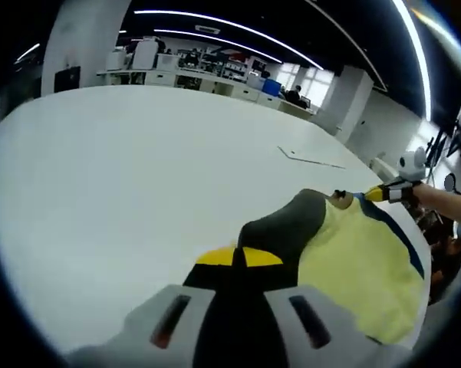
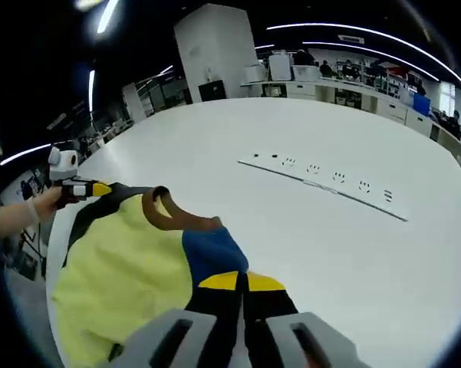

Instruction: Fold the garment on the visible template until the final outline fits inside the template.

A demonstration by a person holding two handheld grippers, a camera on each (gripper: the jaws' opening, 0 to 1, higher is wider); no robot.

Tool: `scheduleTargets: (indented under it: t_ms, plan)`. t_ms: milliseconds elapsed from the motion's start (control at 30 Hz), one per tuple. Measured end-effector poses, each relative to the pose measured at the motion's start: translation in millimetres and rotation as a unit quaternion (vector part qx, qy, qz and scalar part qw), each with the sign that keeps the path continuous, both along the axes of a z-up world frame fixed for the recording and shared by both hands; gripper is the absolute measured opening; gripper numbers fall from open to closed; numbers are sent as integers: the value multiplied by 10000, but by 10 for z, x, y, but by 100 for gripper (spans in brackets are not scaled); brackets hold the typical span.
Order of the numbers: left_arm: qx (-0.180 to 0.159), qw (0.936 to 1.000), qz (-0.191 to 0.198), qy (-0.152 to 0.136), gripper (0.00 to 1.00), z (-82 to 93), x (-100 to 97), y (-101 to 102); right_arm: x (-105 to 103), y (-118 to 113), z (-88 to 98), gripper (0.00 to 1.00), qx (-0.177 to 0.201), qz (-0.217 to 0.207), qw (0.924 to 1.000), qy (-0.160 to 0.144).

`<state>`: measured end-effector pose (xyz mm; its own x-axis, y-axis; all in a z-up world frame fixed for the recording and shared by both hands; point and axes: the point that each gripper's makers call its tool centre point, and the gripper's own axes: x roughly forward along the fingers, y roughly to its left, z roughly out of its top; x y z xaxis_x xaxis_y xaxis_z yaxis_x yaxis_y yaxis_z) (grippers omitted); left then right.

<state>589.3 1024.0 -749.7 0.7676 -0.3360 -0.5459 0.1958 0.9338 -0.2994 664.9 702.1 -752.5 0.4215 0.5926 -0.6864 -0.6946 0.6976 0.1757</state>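
The garment (image 2: 130, 268), a light, limp yellow top lying at the near edge of the white desk (image 1: 138, 169), sags between the left tool (image 1: 239, 259) and right tool (image 2: 242, 282), each pinched narrow on a shoulder corner, the sensible holds.

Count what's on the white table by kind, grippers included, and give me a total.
Garment: 1
Grippers: 2, left gripper and right gripper, each shut on the garment
Template strip: 1
Total: 4
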Motion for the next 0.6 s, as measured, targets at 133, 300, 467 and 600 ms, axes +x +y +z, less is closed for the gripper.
scheduleTargets:
  t_ms: [133, 300, 467, 600]
  plan:
    - [110, 9999, 75, 41, 0, -51, 25, 53, 40, 43, -20, 0, 32, -66, 10000, -46]
    - [227, 9997, 53, 58, 0, -90, 26, 71, 32, 44, -64, 0, -87, -9, 9999, -113]
    - [156, 9998, 92, 66, 0, -112, 21, 48, 3, 32, -83, 0, -75, -38, 10000, -49]
    - [47, 10000, 28, -79, 0, -58, 22, 27, -29, 39, -27, 1, -47, 57, 9997, -217]
